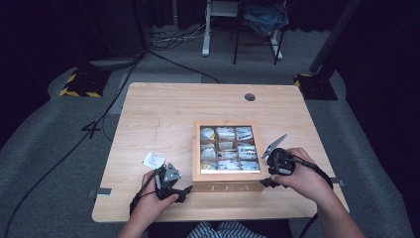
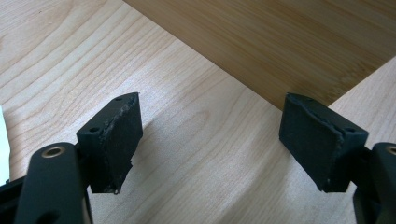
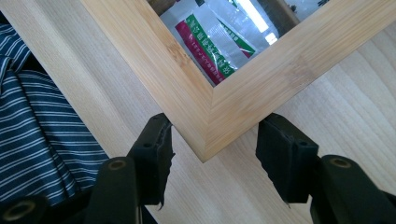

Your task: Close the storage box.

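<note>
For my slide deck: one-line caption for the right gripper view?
Right gripper straddling the near corner of the wooden tea box, tea sachets visible through its lid.

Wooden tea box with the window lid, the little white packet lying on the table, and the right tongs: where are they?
Wooden tea box (image 1: 227, 187): high view, front wall with lettering.
Little white packet (image 1: 153, 160): high view, its middle.
Right tongs (image 3: 212, 161): right gripper view, between the tips.

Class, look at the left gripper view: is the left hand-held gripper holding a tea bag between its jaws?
No. The left hand-held gripper has its jaws standing apart with just bare table between them.
</note>
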Demonstrator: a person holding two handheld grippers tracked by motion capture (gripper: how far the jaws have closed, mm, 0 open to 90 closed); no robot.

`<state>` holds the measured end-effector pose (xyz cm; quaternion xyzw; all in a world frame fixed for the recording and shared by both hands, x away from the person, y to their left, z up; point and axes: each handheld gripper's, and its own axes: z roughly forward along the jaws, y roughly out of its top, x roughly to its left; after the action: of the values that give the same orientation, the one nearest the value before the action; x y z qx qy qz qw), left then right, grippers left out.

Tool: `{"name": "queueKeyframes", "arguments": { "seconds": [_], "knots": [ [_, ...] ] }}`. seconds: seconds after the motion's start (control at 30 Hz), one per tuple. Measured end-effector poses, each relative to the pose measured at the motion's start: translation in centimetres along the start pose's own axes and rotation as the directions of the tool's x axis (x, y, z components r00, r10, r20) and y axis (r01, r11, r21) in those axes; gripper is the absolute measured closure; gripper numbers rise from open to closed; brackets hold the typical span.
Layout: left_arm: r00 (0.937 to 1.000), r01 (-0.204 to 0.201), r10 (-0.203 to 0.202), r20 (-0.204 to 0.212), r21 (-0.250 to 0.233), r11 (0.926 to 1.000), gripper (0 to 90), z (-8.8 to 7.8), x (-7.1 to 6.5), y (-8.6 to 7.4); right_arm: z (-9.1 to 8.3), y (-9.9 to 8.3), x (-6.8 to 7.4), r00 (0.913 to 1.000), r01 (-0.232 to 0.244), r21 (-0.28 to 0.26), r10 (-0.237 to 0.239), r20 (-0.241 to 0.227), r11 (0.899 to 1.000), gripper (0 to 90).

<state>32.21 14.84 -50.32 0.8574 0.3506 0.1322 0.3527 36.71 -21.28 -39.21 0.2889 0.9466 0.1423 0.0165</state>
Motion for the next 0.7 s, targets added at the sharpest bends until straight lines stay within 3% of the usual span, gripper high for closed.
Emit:
{"name": "queueKeyframes", "arguments": {
  "seconds": [0.07,0.2,0.33,0.5,0.7],
  "knots": [
    [1.0,0.0,0.0,-0.001,0.0,1.0,21.9,0.0,0.0,0.0,-0.1,-0.1,0.0,1.0,0.009,-0.012,-0.009,0.004,1.0,40.6],
    [1.0,0.003,-0.003,-0.004,0.001,1.0,21.9,0.0,-0.1,0.0,-1.2,-0.5,-0.2,0.9998,0.011,-0.079,-0.01,0.015,0.997,40.6],
    [0.9999,0.012,-0.012,-0.012,0.0,0.9999,21.9,-0.2,-0.1,-0.2,-2.1,-0.5,-0.7,0.9995,0.003,-0.161,0.002,0.033,0.987,35.2],
    [0.9995,0.021,-0.021,-0.022,-0.002,0.9998,21.9,-0.6,-0.1,-0.6,-2.8,-0.3,-1.6,0.9968,-0.015,-0.284,0.037,0.071,0.959,32.7],
    [0.9993,0.029,-0.029,-0.026,-0.003,0.9996,21.9,-0.9,0.1,-1.0,-3.4,-0.1,-2.6,0.9934,-0.036,-0.359,0.072,0.089,0.933,33.2]
  ]
}}
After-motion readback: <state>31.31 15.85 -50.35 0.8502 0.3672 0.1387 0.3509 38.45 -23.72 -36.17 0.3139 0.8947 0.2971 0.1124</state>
